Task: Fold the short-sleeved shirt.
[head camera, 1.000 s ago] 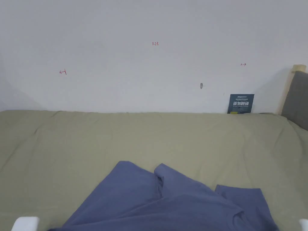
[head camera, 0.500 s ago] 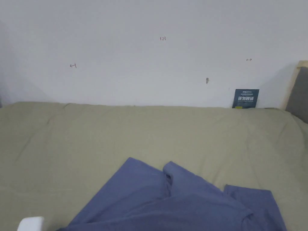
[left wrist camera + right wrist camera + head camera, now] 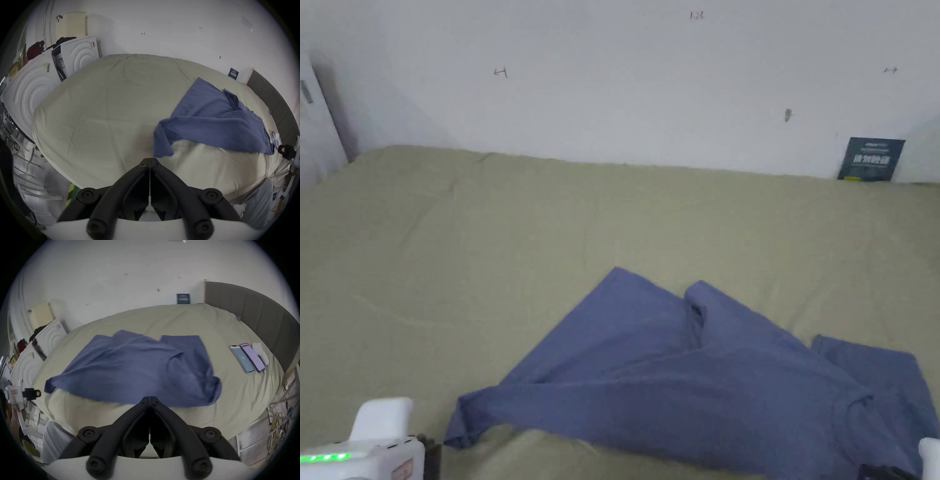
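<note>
Left hand-held gripper closed over olive bed by white wall.

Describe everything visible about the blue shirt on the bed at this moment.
The blue shirt is a plain, soft-looking knit, spread loosely and rumpled on the olive-green bedsheet, not yet folded. One sleeve lies flat toward the headboard side; a corner near the bed's front edge curls over itself. A ridge of fabric runs across the middle. Both tongs, left and right, are shut and empty, close to its near edge; contact cannot be judged.
</note>
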Demonstrator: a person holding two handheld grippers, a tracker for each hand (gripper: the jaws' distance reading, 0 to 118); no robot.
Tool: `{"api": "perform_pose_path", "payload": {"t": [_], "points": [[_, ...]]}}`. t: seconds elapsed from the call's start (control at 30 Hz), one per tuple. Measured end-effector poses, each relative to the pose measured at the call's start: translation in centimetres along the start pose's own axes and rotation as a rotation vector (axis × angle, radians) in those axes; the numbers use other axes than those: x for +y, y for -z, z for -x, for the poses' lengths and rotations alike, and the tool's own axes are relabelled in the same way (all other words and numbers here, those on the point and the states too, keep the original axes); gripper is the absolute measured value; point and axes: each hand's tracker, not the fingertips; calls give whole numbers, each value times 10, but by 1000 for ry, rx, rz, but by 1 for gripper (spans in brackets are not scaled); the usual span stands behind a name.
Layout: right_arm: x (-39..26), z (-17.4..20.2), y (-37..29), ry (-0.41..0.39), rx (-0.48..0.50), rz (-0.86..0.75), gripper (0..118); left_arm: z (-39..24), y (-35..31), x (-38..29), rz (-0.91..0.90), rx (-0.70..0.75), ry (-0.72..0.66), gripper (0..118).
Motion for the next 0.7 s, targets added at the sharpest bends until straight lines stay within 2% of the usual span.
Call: {"api": "perform_pose_path", "payload": {"t": [0.03, 0.17, 0.2, 0.23, 0.27, 0.3, 0.33, 0.37, 0.4, 0.43, 0.57, 0.6, 0.63, 0.67, 0.7], "points": [[-4, 9, 0, -27, 43, 21, 0, 1, -2, 0, 8, -15, -16, 0], [-20, 37, 7, -62, 90, 48, 0, 11, 6, -2, 35, -31, -63, 0], [-23, 43, 7, -69, 100, 51, 0, 14, 7, 0, 31, -43, -69, 8], [-26, 48, 9, -67, 101, 55, 0, 15, 8, 4, 19, -75, -83, 32], [-27, 51, 10, -67, 107, 61, 0, 17, 8, 10, -11, -68, -64, 32], [-28, 53, 13, -71, 120, 70, 0, 17, 10, 16, -11, -83, -58, 44], [-30, 53, 15, -69, 124, 74, 0, 14, 16, 23, -2, -71, -52, 78], [-31, 54, 17, -68, 124, 79, 0, 13, 23, 27, 17, -64, -44, 118], [-31, 55, 20, -69, 129, 89, 0, 12, 17, 33, 14, -79, -46, 115], [-32, 55, 21, -68, 129, 92, 0, 10, 29, 39, 46, -38, -7, 116], [-37, 54, 27, -74, 124, 119, 0, -5, 63, 57, 49, -20, 43, 116], [-38, 53, 28, -72, 122, 127, 0, -9, 72, 58, 76, -1, 69, 113], [-39, 51, 29, -65, 121, 134, 0, -11, 80, 59, 84, 19, 64, 102], [-39, 49, 29, -59, 117, 138, 0, -6, 78, 64, 63, 132, 158, 53], [-40, 46, 29, -52, 115, 142, 0, -7, 84, 63, 64, 122, 148, 4]]}}
